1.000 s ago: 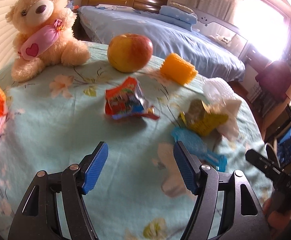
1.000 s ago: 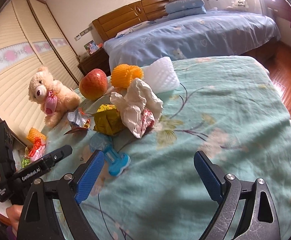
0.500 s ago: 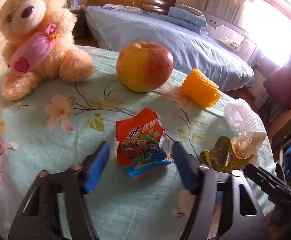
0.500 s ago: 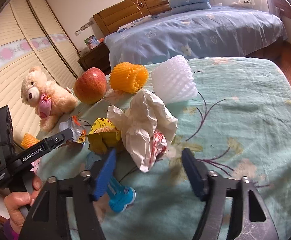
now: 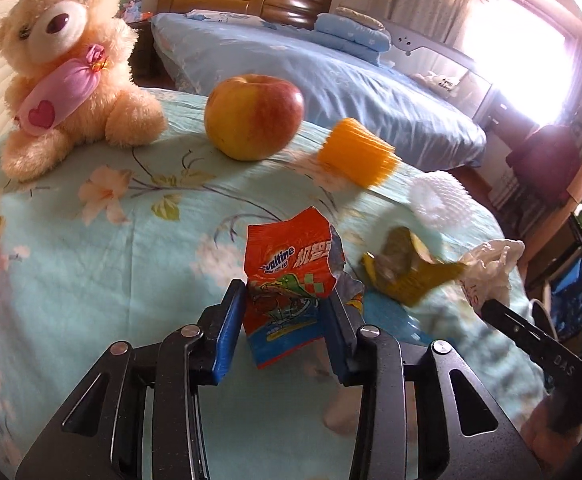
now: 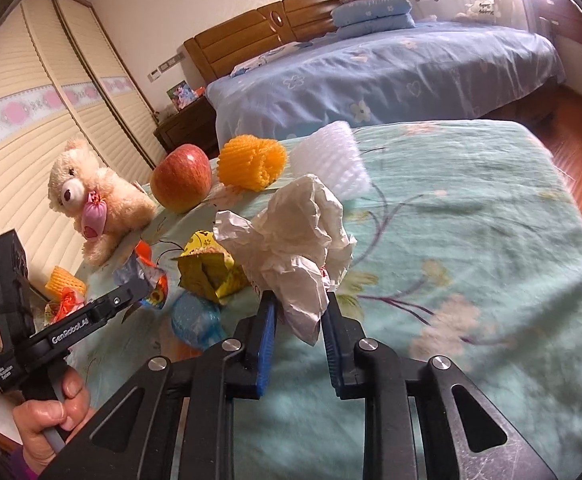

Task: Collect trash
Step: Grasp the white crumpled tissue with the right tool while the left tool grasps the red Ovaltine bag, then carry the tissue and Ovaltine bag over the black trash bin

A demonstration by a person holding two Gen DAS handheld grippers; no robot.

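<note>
Left wrist view shows the left tongs (image 5: 285, 320) pinching an orange snack wrapper (image 5: 291, 280) by its lower half, the blue pads (image 5: 227, 320) pressing on both sides; their jaws have just been closing on it, and the wrapper stands upright between them, probably so that it lifts clean from the cloth; right of these tongs lies a yellow wrapper (image 5: 407, 276), further right the white crumpled paper (image 5: 491, 268); beyond are an apple (image 5: 253, 116), an orange foam net (image 5: 357, 158) and a teddy bear (image 5: 67, 68), which are not trash, I think. In the right wrist view the right tongs (image 6: 299, 320) have also just been closing and now squeeze the lower edge of that white paper (image 6: 291, 248); the table (image 6: 471, 220) with its flowered cloth is below; left of them a blue plastic piece (image 6: 193, 320) and the yellow wrapper (image 6: 207, 272) wait; a hand (image 6: 51, 412) holds the other tool.
</note>
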